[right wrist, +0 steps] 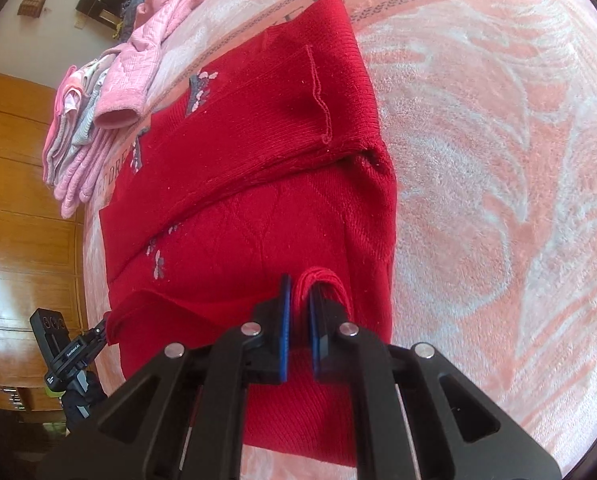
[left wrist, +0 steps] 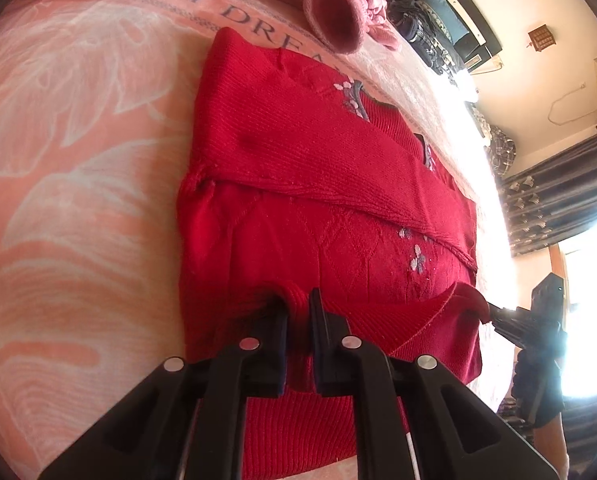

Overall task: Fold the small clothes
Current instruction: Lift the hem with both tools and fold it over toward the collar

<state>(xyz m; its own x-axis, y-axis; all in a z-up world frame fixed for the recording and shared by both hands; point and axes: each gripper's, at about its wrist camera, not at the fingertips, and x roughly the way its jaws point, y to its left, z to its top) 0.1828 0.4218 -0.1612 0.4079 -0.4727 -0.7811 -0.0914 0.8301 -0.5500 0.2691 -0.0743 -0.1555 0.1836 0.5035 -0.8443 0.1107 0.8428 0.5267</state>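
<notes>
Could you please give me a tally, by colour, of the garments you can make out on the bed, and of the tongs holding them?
Red knitted sweater with small embroidered flowers: 1
Pink quilted jacket with an open cuff: 1
Black tongs, left and right, each pinching the sweater's near hem: 2
Folded pastel clothes in a stack: cannot count
Total: 4

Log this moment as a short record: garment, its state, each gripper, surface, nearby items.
garment: red knit sweater with small flower embroidery
state: sleeves folded across the body, near hem lifted
left gripper: shut on the hem, near one corner
right gripper: shut on the hem, near the other corner
surface: pink blanket with pale leaf pattern and lettering
nearby: pink clothes pile beyond the sweater
</notes>
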